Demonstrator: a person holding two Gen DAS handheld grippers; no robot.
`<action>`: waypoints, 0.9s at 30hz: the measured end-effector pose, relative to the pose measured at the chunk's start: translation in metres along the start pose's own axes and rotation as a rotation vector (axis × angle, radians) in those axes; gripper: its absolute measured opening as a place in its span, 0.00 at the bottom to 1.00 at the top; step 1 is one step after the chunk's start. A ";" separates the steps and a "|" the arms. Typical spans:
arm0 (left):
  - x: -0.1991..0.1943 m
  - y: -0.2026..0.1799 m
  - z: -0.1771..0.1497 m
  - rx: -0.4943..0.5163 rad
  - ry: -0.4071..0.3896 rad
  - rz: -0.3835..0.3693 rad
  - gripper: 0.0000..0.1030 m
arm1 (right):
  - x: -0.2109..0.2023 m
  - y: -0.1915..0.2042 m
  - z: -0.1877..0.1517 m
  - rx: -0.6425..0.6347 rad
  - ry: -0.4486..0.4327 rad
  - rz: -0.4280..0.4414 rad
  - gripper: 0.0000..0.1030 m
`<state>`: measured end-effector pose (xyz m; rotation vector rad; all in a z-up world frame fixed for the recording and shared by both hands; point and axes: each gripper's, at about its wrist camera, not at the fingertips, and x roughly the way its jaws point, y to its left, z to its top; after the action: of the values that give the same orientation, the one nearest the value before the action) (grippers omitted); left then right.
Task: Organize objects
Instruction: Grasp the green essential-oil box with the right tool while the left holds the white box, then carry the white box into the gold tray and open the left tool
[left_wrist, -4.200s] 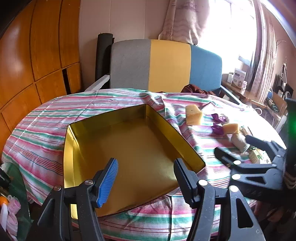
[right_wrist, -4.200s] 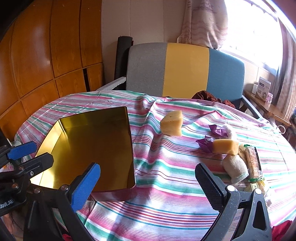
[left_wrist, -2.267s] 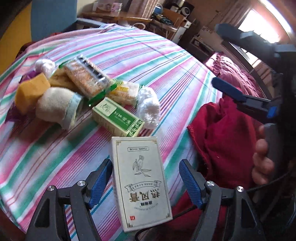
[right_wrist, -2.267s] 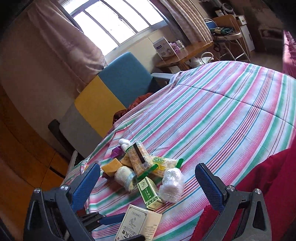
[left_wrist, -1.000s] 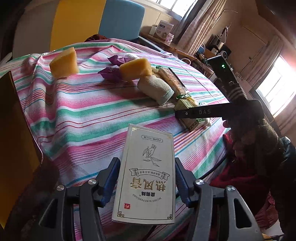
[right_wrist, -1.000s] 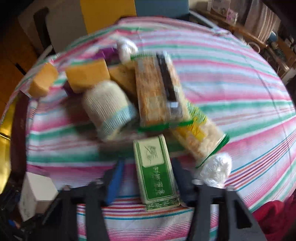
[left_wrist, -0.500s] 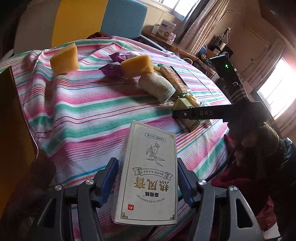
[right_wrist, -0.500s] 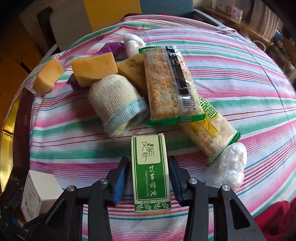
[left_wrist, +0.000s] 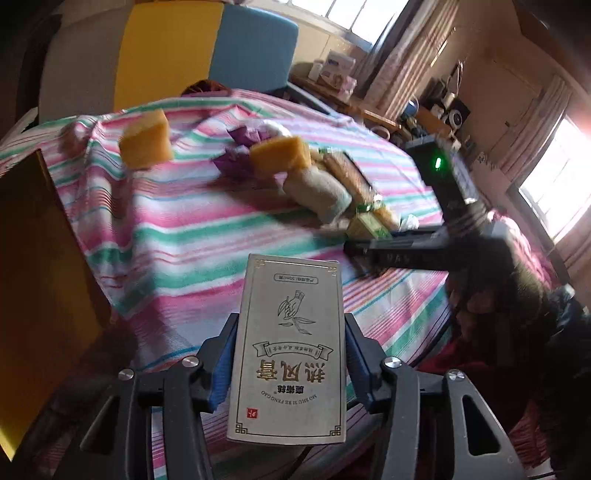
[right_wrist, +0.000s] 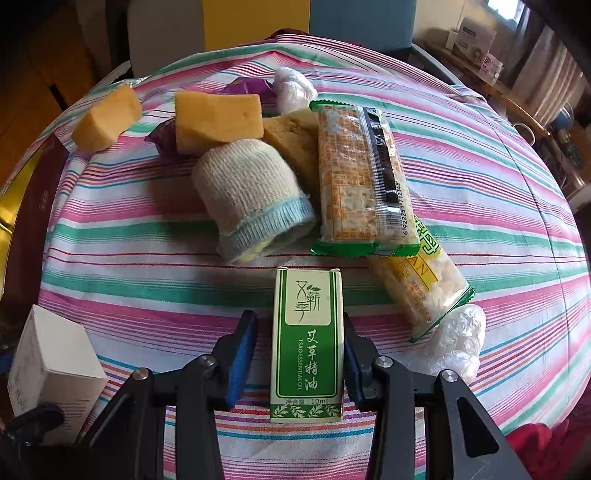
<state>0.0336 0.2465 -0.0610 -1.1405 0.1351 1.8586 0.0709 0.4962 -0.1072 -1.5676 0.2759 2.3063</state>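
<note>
On the striped cloth (right_wrist: 480, 192) most of the sorting is, by my judgement, not yet done: two sponges (right_wrist: 218, 120), a knit sock (right_wrist: 251, 199), a cracker pack (right_wrist: 360, 181), a yellow snack pack (right_wrist: 424, 284) and a plastic wad (right_wrist: 456, 341) lie clustered from 11 to 2 o'clock in the right wrist view. The gold tin (left_wrist: 40, 273), at 9 o'clock in the left wrist view, shows only a bare wall; its inside is hidden, so I cannot tell whether anything is in it.

The left gripper (left_wrist: 290, 360) has just been closing, and its pads now press the sides of the cream box (left_wrist: 290, 347), which looks lifted clear of the cloth. The right gripper (right_wrist: 299, 350) stands narrow around the green box (right_wrist: 308, 343); the right pad touches it, the left pad shows a gap, so I judge no firm grip yet.

Compared with four seconds ago, both grippers were empty and wide, the left one hanging over the open tin. A second ago the cream box sat loosely between the left jaws; the right jaws already flanked the green box.
</note>
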 end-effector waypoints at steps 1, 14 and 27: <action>-0.010 0.004 0.004 -0.023 -0.022 -0.006 0.50 | 0.006 0.010 -0.001 -0.003 -0.003 -0.004 0.42; -0.137 0.138 0.037 -0.393 -0.255 0.222 0.50 | 0.008 0.029 0.000 -0.033 -0.015 -0.042 0.42; -0.154 0.298 0.012 -0.824 -0.197 0.594 0.50 | 0.008 0.030 -0.007 -0.040 -0.018 -0.050 0.42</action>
<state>-0.1737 -0.0167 -0.0414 -1.5538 -0.5049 2.6639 0.0629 0.4676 -0.1178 -1.5540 0.1850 2.3001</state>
